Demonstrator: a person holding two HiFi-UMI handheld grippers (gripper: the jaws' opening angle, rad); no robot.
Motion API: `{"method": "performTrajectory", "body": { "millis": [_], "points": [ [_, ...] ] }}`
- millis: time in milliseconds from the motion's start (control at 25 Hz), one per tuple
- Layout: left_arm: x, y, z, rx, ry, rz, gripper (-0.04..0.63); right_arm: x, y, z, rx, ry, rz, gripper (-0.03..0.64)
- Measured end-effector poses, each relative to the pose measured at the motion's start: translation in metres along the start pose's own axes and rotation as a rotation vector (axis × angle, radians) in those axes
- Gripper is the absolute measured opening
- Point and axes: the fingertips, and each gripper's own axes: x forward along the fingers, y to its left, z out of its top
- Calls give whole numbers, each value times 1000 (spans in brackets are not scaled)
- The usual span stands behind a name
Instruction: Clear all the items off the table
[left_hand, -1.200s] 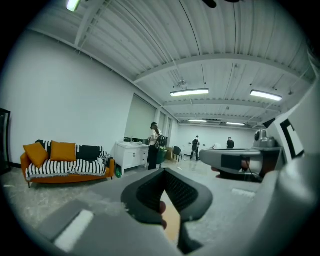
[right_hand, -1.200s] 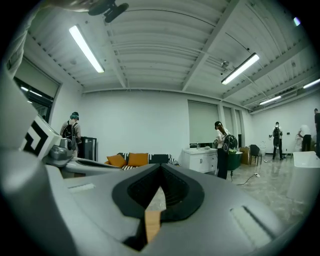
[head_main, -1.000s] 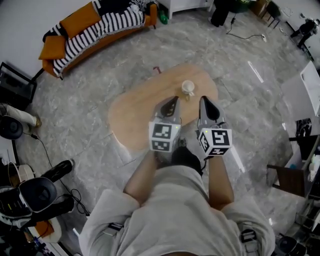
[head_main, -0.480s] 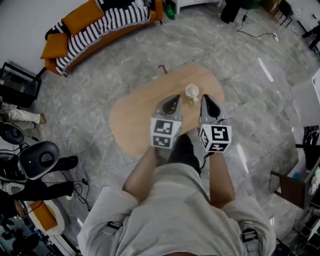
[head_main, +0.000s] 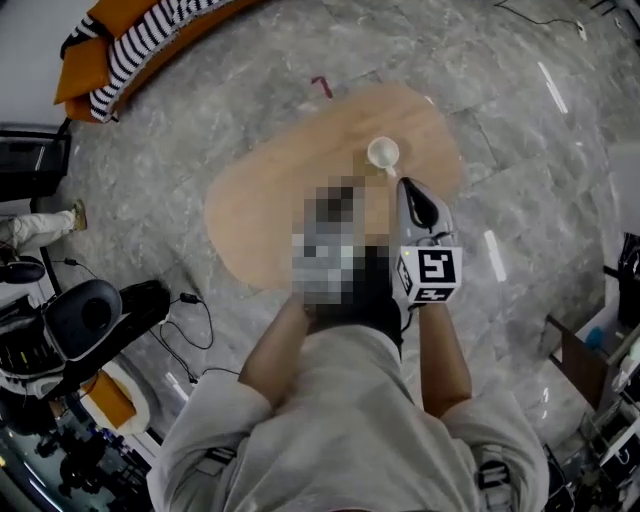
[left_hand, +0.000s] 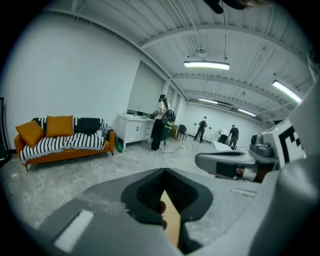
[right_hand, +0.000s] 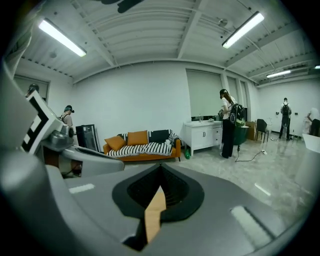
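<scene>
The person stands over a wooden counter (head_main: 270, 210) and holds both bare forearms out in front, side by side, pointing away from the body. The right gripper (head_main: 406, 190) reaches over the near part of the counter. Its marker cube (head_main: 430, 277) sits close to the hand and its tip points forward. A small white cup (head_main: 383, 153) stands on the counter just past that tip, a little to the left of it, and does not seem to touch it. The right gripper's jaws are pressed together with nothing between them; only a thin strip of the wood shows through the gap. The left gripper (left_hand: 165, 200) is held beside the right one and looks out across the room. Its jaws are also closed and hold nothing. An orange sofa (right_hand: 142, 145) with a striped cover stands far off on the grey floor (head_main: 150, 230).
</scene>
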Motion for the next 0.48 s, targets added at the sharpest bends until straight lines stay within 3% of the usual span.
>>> {"method": "performTrajectory", "body": {
  "millis": [320,480],
  "points": [
    [69,12,-49,-33,84,-3,20,41,-35,-71,-22,127,4,6],
    [93,38,-83,-98,144,16,20,79,-44,-103,-40,185,14,6]
  ]
}}
